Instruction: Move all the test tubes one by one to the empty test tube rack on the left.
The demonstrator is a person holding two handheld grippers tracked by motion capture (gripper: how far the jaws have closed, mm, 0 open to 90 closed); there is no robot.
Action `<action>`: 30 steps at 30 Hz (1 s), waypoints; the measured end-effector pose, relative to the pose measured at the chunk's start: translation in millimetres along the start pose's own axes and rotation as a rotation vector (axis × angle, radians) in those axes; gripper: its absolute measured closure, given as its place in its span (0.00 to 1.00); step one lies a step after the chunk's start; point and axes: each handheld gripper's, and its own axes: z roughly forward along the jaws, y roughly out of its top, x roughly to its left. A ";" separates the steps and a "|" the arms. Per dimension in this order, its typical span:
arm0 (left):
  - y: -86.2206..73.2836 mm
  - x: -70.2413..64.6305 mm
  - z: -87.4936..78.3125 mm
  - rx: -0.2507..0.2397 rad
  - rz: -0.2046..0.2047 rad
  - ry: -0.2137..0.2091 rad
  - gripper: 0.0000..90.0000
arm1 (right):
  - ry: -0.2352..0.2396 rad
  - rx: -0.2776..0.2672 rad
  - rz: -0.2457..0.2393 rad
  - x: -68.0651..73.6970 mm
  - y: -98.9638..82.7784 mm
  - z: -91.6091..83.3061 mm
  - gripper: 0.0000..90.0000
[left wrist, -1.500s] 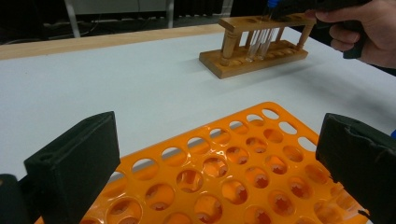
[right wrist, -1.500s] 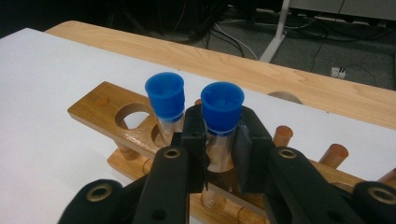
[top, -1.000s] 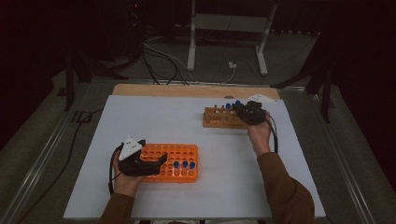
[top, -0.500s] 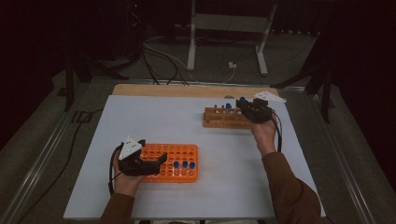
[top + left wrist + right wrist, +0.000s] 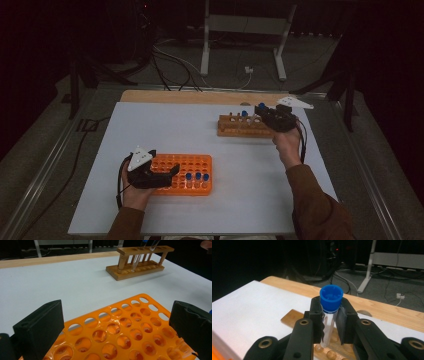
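The work looks like moving capped tubes from the wooden rack [image 5: 245, 126] at the far right of the desk [image 5: 150, 130] to the orange rack [image 5: 182, 173] at the near left, and by the count it seems around the middle. Three blue-capped tubes [image 5: 197, 177] already stand in the orange rack, grouped toward its right end, while most of its holes are bare. The right gripper [image 5: 331, 320] has its jaws closed on the clear glass of one more tube [image 5: 329, 315], just under the blue cap, and holds it roughly upright above the wooden rack; in the right gripper view the tube's lower end appears clear of the rack's holes, though whether it is fully lifted out is hard to tell. At least one more blue cap [image 5: 244, 113] shows in the wooden rack, so more tubes likely remain after this one. The left gripper [image 5: 150, 172] rests at the left end of the orange rack with its jaws spread wide on either side of that end, gripping nothing, probably there to steady it
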 end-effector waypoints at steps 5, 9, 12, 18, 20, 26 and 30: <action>-0.1 -0.1 -0.2 -0.001 -0.001 0.002 0.01 | 0.036 0.008 -0.018 7.6 -1.0 -2.2 0.85; 0.6 -0.3 -0.5 -0.003 -0.002 0.002 0.01 | 0.067 0.017 -0.032 15.8 -1.4 -3.3 0.85; 2.8 -0.7 -1.1 -0.005 0.002 0.001 0.01 | 0.101 0.028 -0.040 24.7 -1.6 -3.5 0.85; 9.4 -1.1 -0.4 -0.005 0.021 0.005 0.01 | 0.163 0.053 -0.052 43.4 -1.7 -0.9 0.85; 12.4 -1.0 0.7 -0.012 0.019 0.006 0.01 | 0.183 0.064 -0.059 50.2 -2.0 1.1 0.85; 21.9 -0.8 6.8 -0.028 0.024 -0.010 0.01 | 0.244 0.091 -0.090 72.0 -3.3 6.2 0.85; 27.1 -2.8 12.4 -0.030 0.034 -0.023 0.01 | 0.286 0.104 -0.096 85.3 -3.5 8.3 0.85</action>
